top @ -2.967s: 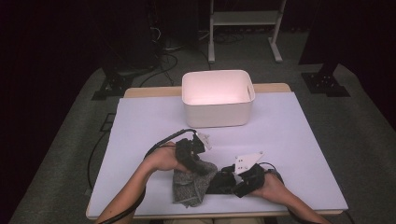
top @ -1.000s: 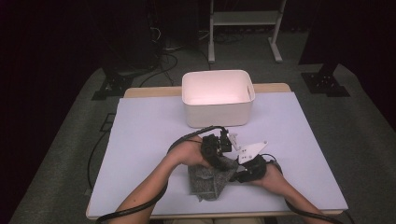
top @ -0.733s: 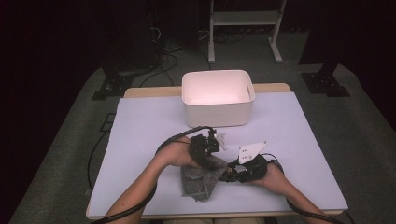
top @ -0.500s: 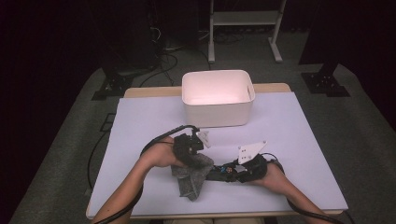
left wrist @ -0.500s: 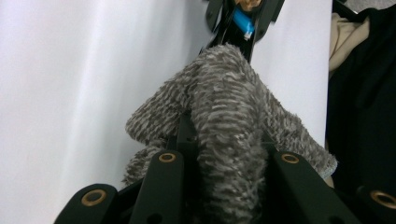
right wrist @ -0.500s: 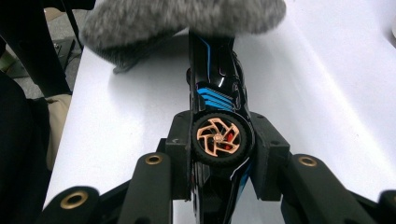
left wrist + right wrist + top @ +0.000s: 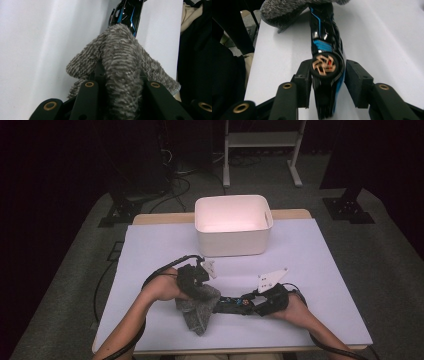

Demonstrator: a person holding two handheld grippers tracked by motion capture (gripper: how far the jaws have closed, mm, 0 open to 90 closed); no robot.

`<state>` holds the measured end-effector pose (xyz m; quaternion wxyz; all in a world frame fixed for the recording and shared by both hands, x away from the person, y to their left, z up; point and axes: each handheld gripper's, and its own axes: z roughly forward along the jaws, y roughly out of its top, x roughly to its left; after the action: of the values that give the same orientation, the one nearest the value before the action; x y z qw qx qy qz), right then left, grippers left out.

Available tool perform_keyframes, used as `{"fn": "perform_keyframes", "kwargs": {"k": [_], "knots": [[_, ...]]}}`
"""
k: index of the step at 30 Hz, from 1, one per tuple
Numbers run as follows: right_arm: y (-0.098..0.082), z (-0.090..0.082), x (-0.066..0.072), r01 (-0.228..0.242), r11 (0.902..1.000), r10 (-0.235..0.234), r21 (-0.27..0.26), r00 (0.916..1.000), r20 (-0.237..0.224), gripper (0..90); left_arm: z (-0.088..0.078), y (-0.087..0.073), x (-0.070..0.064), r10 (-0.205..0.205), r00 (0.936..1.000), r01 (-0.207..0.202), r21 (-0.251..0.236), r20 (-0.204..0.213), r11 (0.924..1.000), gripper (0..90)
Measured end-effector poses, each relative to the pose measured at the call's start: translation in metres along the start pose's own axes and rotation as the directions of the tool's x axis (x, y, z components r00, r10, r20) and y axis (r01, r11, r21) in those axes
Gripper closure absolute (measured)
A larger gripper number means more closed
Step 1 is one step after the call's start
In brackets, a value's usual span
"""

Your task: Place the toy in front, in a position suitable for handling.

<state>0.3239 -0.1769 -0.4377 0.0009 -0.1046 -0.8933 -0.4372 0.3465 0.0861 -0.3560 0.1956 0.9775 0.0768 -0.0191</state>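
A black and blue hand-held device [image 7: 234,304] lies on the table's white sheet, pointing left. My left gripper [image 7: 200,292] is shut on a grey fuzzy cloth [image 7: 197,312], which drapes over the device's far tip. In the left gripper view the cloth [image 7: 120,57] bulges between the jaws of the left gripper [image 7: 120,82], with the device [image 7: 125,12] beyond. My right gripper [image 7: 325,82] straddles the device's [image 7: 324,45] round butt end. Its jaws have just been opening, and a thin gap shows at one of its pads [image 7: 355,77]. The cloth [image 7: 284,10] covers the device's tip.
A white empty bin [image 7: 232,222] stands at the back middle of the table. The white sheet [image 7: 150,250] covers the tabletop, with bare room to the left and right of the hands. The table's front edge lies close below the cloth. Cables and stands sit on the dark floor behind.
My left gripper has slid the cloth leftward along the device, from beside the right gripper to the device's tip. The right hand has stayed in place.
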Motion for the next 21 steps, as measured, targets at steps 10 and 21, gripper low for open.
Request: {"fn": "perform_keyframes", "kwargs": {"k": [10,21], "knots": [[-0.002,0.000,0.002,0.005,1.0000,-0.005,-0.006,1.0000,0.003,65.0,0.006,0.037,-0.014,0.085,0.9964,-0.085,-0.012,0.008,0.9963,73.4],[-0.005,0.000,0.003,-0.015,0.9996,0.015,-0.024,0.9999,0.002,65.0,0.039,0.096,-0.022,0.185,0.9809,-0.185,-0.006,0.060,0.9827,73.3]]}}
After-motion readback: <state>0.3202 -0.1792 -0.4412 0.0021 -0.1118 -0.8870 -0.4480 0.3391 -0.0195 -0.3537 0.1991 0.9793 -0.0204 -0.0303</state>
